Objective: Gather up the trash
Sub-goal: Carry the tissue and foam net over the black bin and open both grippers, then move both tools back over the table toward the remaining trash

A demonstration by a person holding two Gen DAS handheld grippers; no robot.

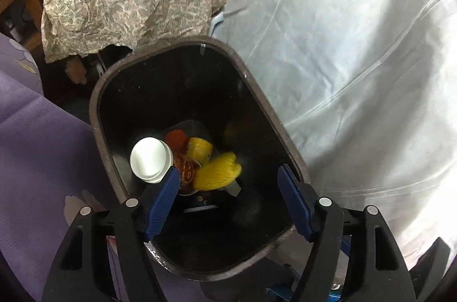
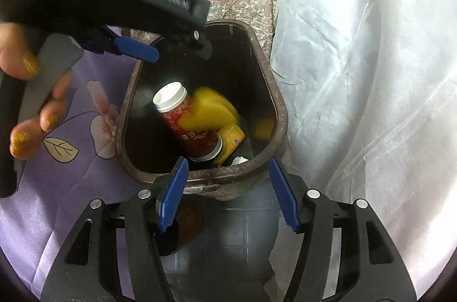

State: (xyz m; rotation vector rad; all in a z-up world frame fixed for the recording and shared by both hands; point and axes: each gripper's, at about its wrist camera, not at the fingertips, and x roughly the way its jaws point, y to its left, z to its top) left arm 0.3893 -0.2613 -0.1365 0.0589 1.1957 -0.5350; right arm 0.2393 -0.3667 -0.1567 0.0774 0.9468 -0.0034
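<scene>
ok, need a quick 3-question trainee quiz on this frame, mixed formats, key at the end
1. True or false: the left gripper is shut on a piece of trash.
2. Multiple choice: the red cup with the white lid lies (A) on the purple floral cloth, (B) inside the dark bin, (C) between the right gripper's fingers.
3. Short answer: what colour are the blurred items next to the cup in the bin?

Key
1. False. Its jaws stand open and empty over the bin.
2. B.
3. Yellow. The right gripper is open and empty too, held near the bin's rim.
</scene>
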